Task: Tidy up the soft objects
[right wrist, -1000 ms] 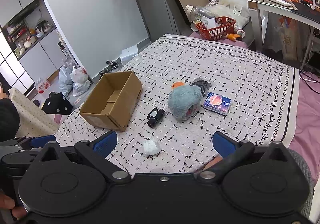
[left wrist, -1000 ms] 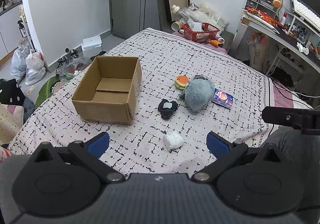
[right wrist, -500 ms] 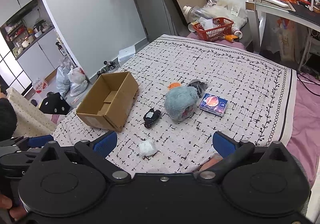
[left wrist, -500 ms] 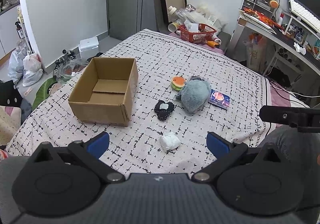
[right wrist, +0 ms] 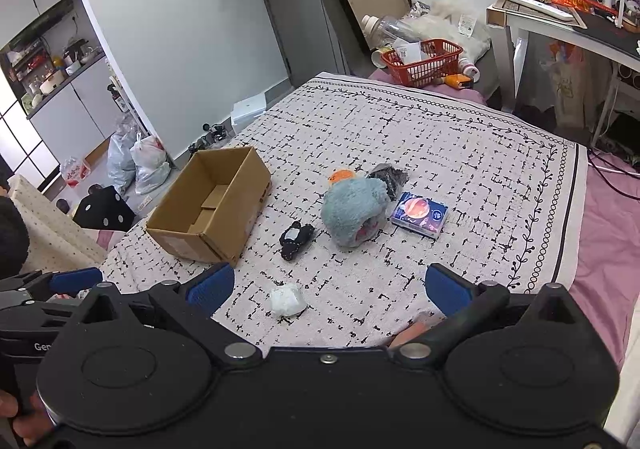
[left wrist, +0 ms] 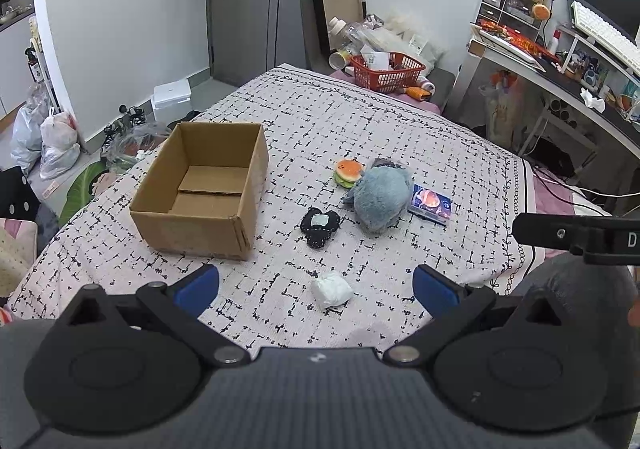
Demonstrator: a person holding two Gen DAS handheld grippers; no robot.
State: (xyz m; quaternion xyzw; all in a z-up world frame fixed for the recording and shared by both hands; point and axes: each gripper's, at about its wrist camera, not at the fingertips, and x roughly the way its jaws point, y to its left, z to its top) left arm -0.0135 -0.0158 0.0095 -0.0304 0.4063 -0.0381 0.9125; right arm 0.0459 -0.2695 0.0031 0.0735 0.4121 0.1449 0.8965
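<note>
Both grippers hang above the near edge of the bed, empty and wide apart at the fingers: the left gripper (left wrist: 316, 285) frames the white wad (left wrist: 332, 289), the right gripper (right wrist: 326, 285) looks over the same wad (right wrist: 287, 300), probably the first pick. Beyond it lie the black toy (left wrist: 320, 227), the blue-grey plush (left wrist: 380, 199) and the burger toy (left wrist: 349, 172), clustered mid-bed with bare cover around them for an approach. A small flat box (left wrist: 430, 204) sits just beside the plush; it looks rigid, though that is hard to tell. The cardboard box (left wrist: 202, 217) stands open to the left, empty, near the bed's side edge. A red basket (left wrist: 386, 72) sits beyond the far edge.
</note>
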